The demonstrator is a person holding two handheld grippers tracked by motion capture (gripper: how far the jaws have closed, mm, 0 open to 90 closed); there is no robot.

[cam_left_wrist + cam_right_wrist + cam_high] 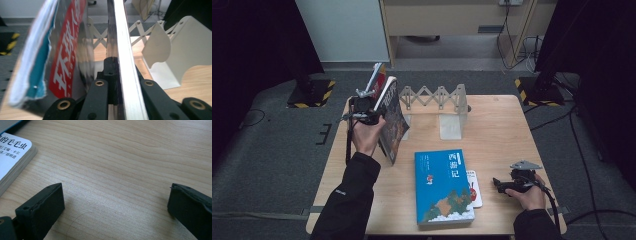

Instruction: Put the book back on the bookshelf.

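Observation:
My left gripper (pixel 378 114) is raised over the table's back left and is shut on a dark-covered book (pixel 393 120), which stands on edge and tilts. In the left gripper view the jaws of that gripper (pixel 113 65) clamp the book's pale page edge (pixel 125 50). Just beyond it leans a red-covered book (pixel 66 55) with white characters. A blue book (pixel 443 185) lies flat at the front middle, partly covering a small white book (pixel 474 189). My right gripper (pixel 497 183) rests low at the front right, open, with bare wood between its jaws (pixel 115 202).
An expanding book rack (pixel 434 96) with white end plates (pixel 175 52) stands at the back of the wooden table (pixel 502 130). The small white book's corner (pixel 12 152) lies to the left of the right gripper. Grey floor and cables surround the table.

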